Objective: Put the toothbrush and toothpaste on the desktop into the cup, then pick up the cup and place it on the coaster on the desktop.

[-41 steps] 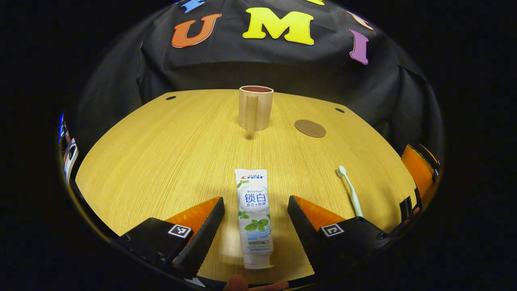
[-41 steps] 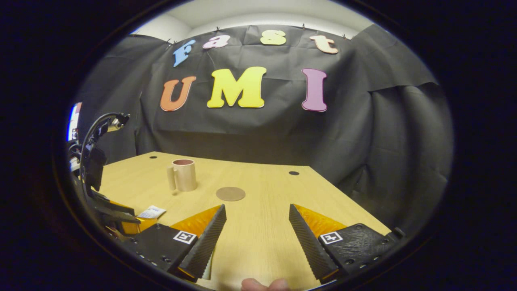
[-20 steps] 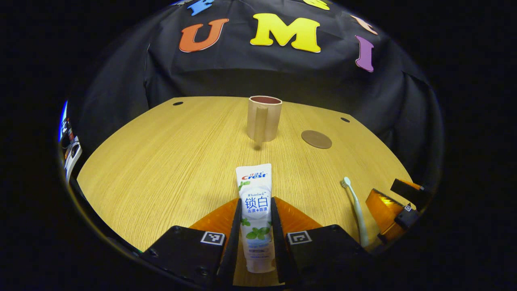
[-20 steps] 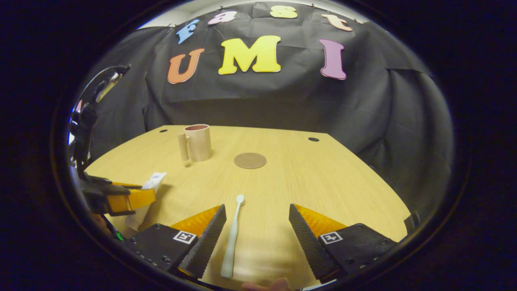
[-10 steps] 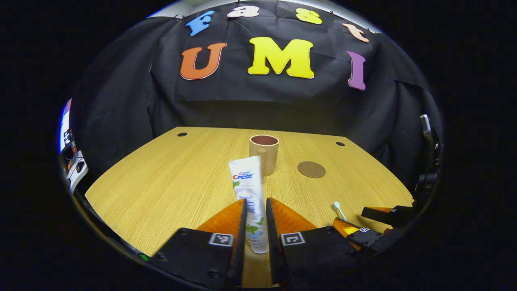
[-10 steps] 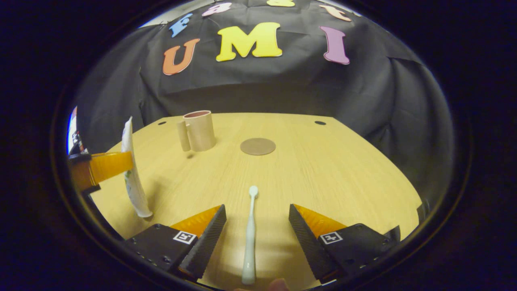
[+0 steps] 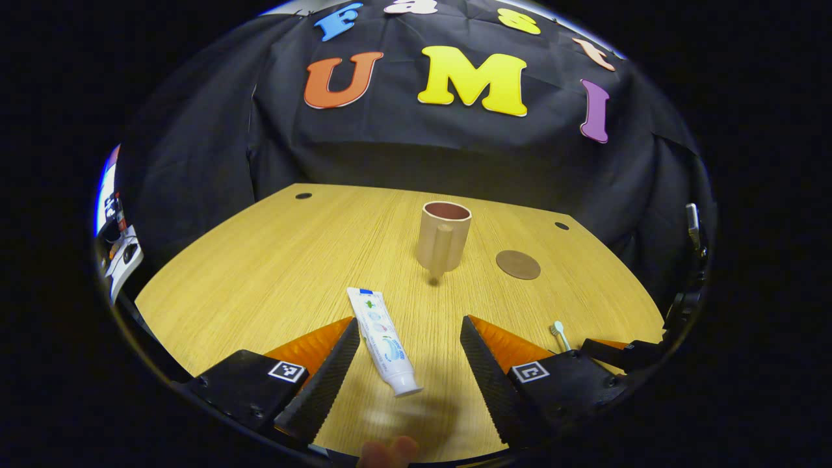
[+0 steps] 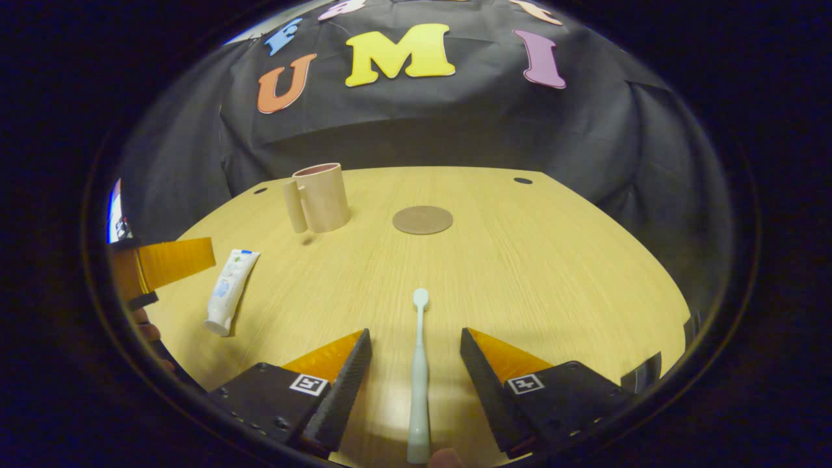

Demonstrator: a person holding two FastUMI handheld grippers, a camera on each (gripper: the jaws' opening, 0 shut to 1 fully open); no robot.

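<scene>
Black cloth hangs behind one wooden desk (image 7: 273, 260), whose top has small round holes near its far edge. On it are four task things, one of each: a toothpaste tube (image 7: 381, 339), a toothbrush (image 8: 418, 374), a cup (image 7: 443, 238) and a coaster (image 7: 518, 264).

The toothpaste tube lies flat on the desk at a slant, cap end nearest the camera in the left gripper view. Its print, small coloured marks on white, is too small to read. The left hand-held gripper (image 7: 409, 354) has its fingers spread wide on either side of the tube, touching nothing. A fingertip (image 7: 383, 450) of the person shows at the bottom edge.

The toothbrush lies flat, head pointing toward the coaster, between the parted fingers of the right hand-held gripper (image 8: 416, 370), which is likewise spread and touches nothing.

The beige cup stands upright near the far middle of the desk, handle toward the viewer. The round brown coaster lies flat just to its right, apart from it. Each hand-held gripper carries two small square black-and-white markers.
</scene>
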